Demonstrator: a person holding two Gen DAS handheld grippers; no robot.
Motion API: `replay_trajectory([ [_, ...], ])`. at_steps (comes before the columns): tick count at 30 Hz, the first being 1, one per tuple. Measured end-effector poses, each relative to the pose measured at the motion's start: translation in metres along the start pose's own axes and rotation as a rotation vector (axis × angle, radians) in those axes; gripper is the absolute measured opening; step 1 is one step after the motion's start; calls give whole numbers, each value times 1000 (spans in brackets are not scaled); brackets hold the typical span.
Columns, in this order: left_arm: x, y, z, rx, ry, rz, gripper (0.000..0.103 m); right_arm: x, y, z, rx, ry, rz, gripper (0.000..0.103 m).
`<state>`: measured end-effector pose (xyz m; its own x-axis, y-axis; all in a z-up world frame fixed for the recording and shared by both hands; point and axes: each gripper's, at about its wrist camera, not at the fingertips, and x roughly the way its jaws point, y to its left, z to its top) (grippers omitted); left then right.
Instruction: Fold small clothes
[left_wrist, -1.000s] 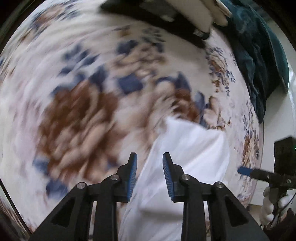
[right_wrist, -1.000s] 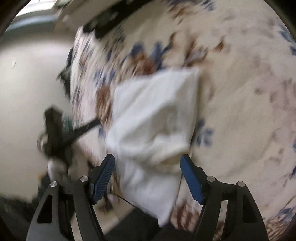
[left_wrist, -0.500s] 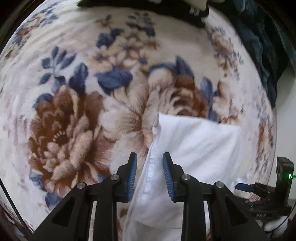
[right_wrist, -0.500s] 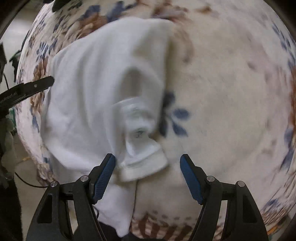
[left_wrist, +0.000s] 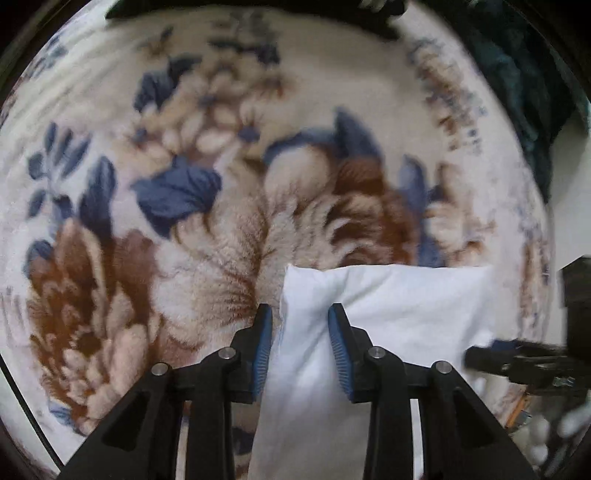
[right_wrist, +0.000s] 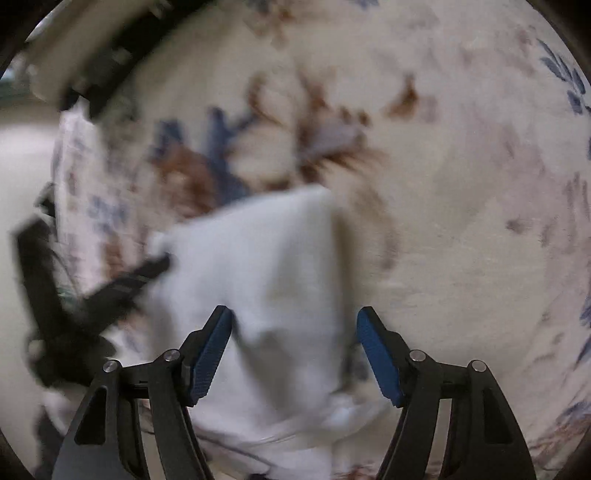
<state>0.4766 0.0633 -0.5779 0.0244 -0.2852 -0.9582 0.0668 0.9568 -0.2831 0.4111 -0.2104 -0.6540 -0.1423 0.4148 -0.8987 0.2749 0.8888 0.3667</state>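
A small white garment (left_wrist: 399, 306) lies folded on a floral blanket (left_wrist: 192, 221) at the near edge of a bed. My left gripper (left_wrist: 300, 317) is open with its blue pads on either side of the garment's left edge, not closed on it. In the right wrist view the same white garment (right_wrist: 266, 266) lies under my right gripper (right_wrist: 293, 323), which is wide open over the cloth. The right wrist view is blurred. The other gripper shows as a dark shape at the left (right_wrist: 122, 284) and, in the left wrist view, at the right (left_wrist: 517, 362).
The blanket (right_wrist: 461, 184) covers the bed beyond the garment. A dark teal cloth (left_wrist: 517, 74) is bunched at the far right of the bed. A dark object (left_wrist: 243, 11) lies along the far edge. Pale floor (right_wrist: 22, 177) shows off the bed's side.
The left gripper has moved along the garment's left edge, and its jaws have stayed open. The right gripper has pulled back from close over the cloth, still wide open.
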Motion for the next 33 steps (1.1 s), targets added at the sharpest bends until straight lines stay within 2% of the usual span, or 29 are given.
replay_trajectory([
  [3, -38, 4, -22, 0, -56, -67, 34, -19, -15, -23, 43, -13, 93, 72],
  [5, -58, 11, -45, -21, -76, -132, 68, -36, -21, -49, 62, -32, 137, 72],
  [6, -68, 16, -63, -28, -84, -161, 74, -42, -23, -65, 72, -36, 156, 72],
  [8, -78, 20, -95, -24, -77, -147, 75, -49, -22, -102, 95, -36, 167, 72],
  [10, -77, 29, -138, -12, -23, -96, 75, -54, -32, -142, 127, -27, 170, 72],
  [12, -69, 40, -177, -20, 39, -69, 75, -43, -37, -191, 166, -4, 163, 72],
  [16, -46, 53, -247, -47, 154, -50, 75, -1, -48, -260, 211, 44, 130, 73],
  [20, -21, 57, -302, -75, 249, -71, 75, 47, -56, -304, 248, 105, 76, 72],
  [25, -8, 45, -329, -87, 262, -72, 75, 88, -73, -325, 325, 117, 82, 72],
  [27, -7, 36, -335, -64, 236, -76, 72, 99, -71, -329, 355, 107, 121, 72],
  [28, -9, 28, -336, -43, 217, -90, 56, 101, -72, -329, 359, 103, 136, 72],
  [29, -8, 21, -336, -18, 206, -100, 18, 102, -71, -331, 363, 96, 154, 72],
  [30, -7, 12, -337, 22, 203, -77, 7, 103, -69, -332, 368, 87, 172, 72],
  [31, -7, 6, -336, 44, 199, -62, 7, 105, -64, -332, 369, 79, 190, 69],
  [32, -9, 0, -336, 55, 187, -75, 6, 108, -59, -331, 369, 80, 187, 54],
  [33, -10, -4, -334, 51, 179, -93, 6, 111, -53, -332, 373, 83, 181, 30],
])
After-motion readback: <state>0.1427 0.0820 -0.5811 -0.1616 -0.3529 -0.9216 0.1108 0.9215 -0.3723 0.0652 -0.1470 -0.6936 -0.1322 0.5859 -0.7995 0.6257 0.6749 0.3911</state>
